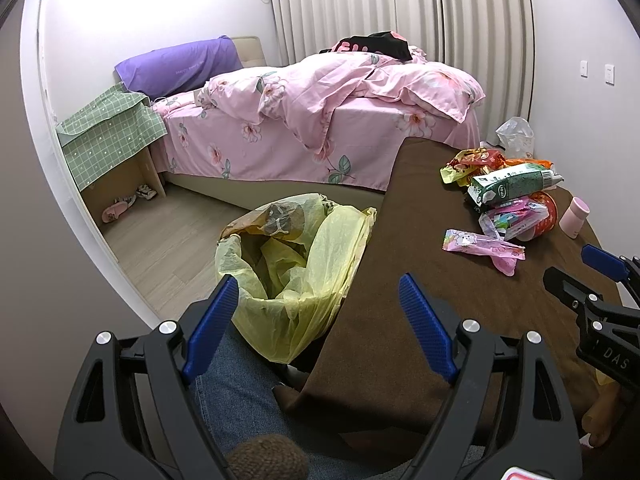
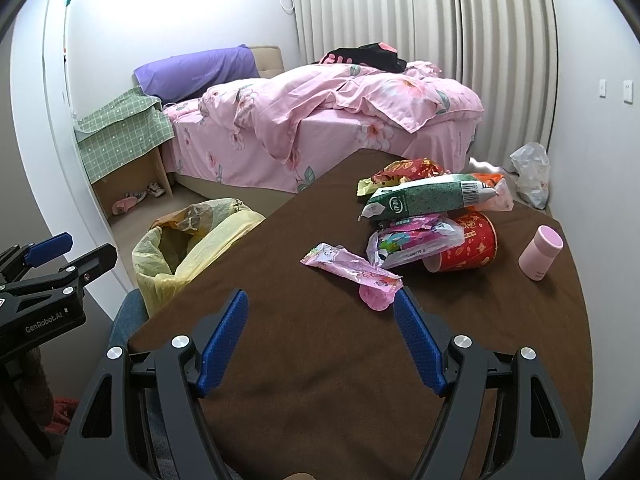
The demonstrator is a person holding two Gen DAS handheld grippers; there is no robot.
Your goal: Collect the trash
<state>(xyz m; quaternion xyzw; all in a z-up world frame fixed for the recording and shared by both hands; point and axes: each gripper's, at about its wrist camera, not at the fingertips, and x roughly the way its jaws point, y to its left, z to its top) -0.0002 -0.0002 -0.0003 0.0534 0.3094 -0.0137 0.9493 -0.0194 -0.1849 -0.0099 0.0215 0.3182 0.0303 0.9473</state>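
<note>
Nothing's binned yet I'd say: wrappers (image 2: 416,220), carton (image 2: 424,198) and tub (image 2: 468,246) all sit on the table (image 2: 320,360) beside the bin (image 2: 188,248), both grippers' (image 1: 316,328) (image 2: 320,340) jaws spread, empty.

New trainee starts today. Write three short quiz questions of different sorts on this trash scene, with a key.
1. True or false: the right gripper is shut on a wrapper.
2. Which lies nearest the right gripper? A) pink snack wrapper B) red paper tub C) pink cup
3. Fill in: the bin beside the brown table is lined with a ____ bag.

Key: 1 false; 2 A; 3 yellow.
</note>
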